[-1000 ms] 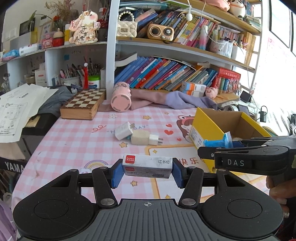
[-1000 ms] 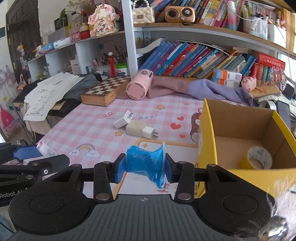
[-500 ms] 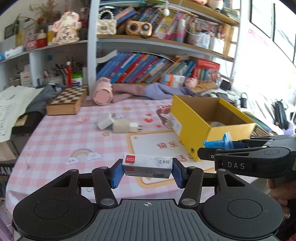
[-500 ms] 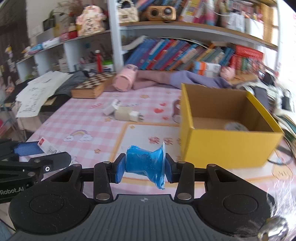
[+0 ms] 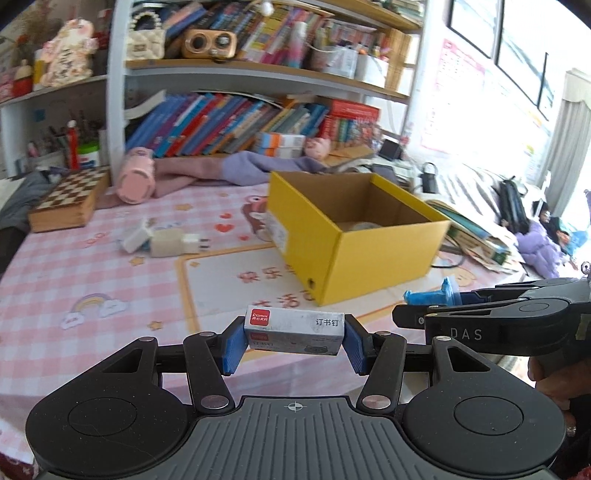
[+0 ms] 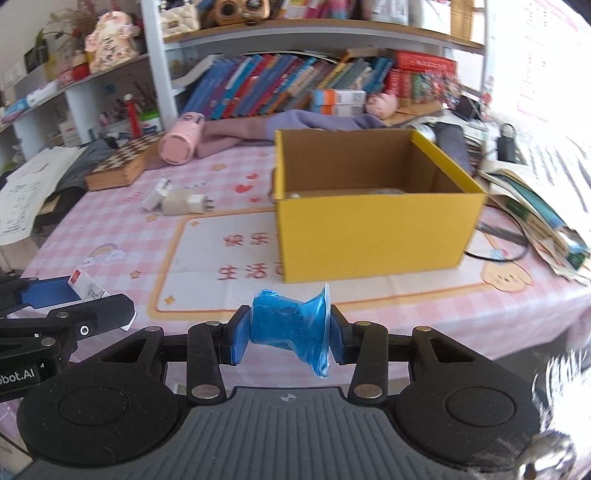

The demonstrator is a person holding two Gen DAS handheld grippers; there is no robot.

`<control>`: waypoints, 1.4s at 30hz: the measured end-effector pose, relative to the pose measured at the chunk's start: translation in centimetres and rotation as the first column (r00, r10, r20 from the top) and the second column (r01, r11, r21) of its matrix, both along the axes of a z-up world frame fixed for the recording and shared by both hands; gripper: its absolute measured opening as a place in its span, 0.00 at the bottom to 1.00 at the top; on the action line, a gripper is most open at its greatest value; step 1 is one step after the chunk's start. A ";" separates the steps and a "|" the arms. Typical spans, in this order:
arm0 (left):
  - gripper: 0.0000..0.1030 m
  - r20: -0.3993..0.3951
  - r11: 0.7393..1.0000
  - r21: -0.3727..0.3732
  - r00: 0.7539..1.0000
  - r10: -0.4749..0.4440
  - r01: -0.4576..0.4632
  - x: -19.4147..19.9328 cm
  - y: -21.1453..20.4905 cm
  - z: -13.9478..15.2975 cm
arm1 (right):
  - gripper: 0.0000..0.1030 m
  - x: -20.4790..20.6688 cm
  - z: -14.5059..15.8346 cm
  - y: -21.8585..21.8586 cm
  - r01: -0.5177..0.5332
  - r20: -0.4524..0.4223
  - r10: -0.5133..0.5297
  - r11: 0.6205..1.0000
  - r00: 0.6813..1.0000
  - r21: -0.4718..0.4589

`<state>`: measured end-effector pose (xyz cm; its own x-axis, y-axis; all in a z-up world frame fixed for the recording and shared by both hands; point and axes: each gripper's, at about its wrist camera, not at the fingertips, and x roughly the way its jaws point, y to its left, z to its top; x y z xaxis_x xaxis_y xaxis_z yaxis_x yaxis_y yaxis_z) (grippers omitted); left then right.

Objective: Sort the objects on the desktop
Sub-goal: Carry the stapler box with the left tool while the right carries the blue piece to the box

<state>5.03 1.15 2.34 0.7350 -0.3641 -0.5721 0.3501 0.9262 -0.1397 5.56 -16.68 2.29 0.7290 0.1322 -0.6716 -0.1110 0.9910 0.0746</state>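
My left gripper (image 5: 294, 341) is shut on a grey staple box (image 5: 294, 331) with a red label, held above the table's near edge. My right gripper (image 6: 290, 330) is shut on a crumpled blue packet (image 6: 291, 325), held level with the left one. The right gripper also shows in the left wrist view (image 5: 436, 299), and the staple box in the right wrist view (image 6: 88, 286). An open yellow cardboard box (image 6: 373, 229) stands ahead on the pink checked tablecloth, with a tape roll (image 5: 360, 226) partly visible inside. Two white chargers (image 6: 177, 199) lie left of the box.
A pink cup (image 6: 181, 138) lies on its side by a chessboard box (image 6: 123, 162) at the back left. Purple cloth (image 6: 295, 123) lies behind the yellow box. Books and a cable (image 6: 535, 214) crowd the right edge. Shelves (image 6: 258, 33) rise behind.
Both grippers have drawn back from the table and swung right. The yellow box now sits farther ahead and more central. Both holds are unchanged.
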 end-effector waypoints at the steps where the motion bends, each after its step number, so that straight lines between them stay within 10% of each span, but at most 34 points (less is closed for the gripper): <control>1: 0.52 0.000 1.000 0.000 1.000 -0.012 0.012 0.1 -0.4 0.0 | 0.39 -0.2 0.0 -0.4 0.012 -0.001 -0.012 1.000 1.000 0.000; 42: 0.52 0.028 0.975 0.043 0.975 -0.219 0.218 5.0 -11.1 0.3 | 0.39 2.7 -0.2 -10.3 0.189 -0.007 -0.189 0.982 0.982 0.014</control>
<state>10.01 -9.94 2.62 0.6582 -0.4957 -0.5665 0.5487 0.8312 -0.0898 8.22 -26.96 2.12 0.7381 0.0017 -0.6747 0.0790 0.9929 0.0890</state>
